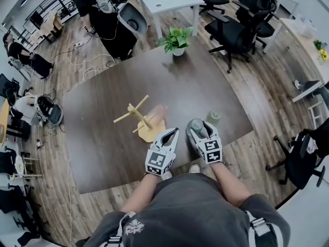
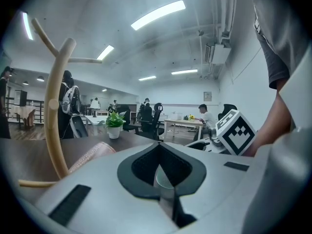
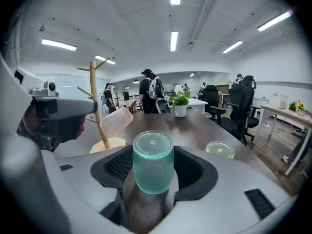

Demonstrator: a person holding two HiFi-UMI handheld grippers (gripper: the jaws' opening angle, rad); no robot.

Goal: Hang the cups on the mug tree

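A wooden mug tree [image 1: 138, 116] stands mid-table, and a pink cup [image 1: 158, 112] hangs tilted on its right branch. My right gripper [image 1: 201, 129] is shut on a teal textured cup [image 1: 196, 124] near the table's front edge. In the right gripper view the teal cup [image 3: 153, 162] stands base-up between the black pads of the right gripper [image 3: 153, 152], with the mug tree [image 3: 96, 101] and the pink cup [image 3: 117, 122] ahead on the left. My left gripper [image 1: 169, 134] is shut and empty beside the tree's base. Its tips [image 2: 158, 145] meet, with the mug tree [image 2: 54, 126] close on the left.
A pale green cup [image 1: 213, 117] stands on the table just right of my right gripper, and shows as the green cup [image 3: 219, 149] in the right gripper view. A potted plant [image 1: 176, 40] sits at the far table edge. Office chairs [image 1: 234, 32] and desks surround the dark table [image 1: 103, 138].
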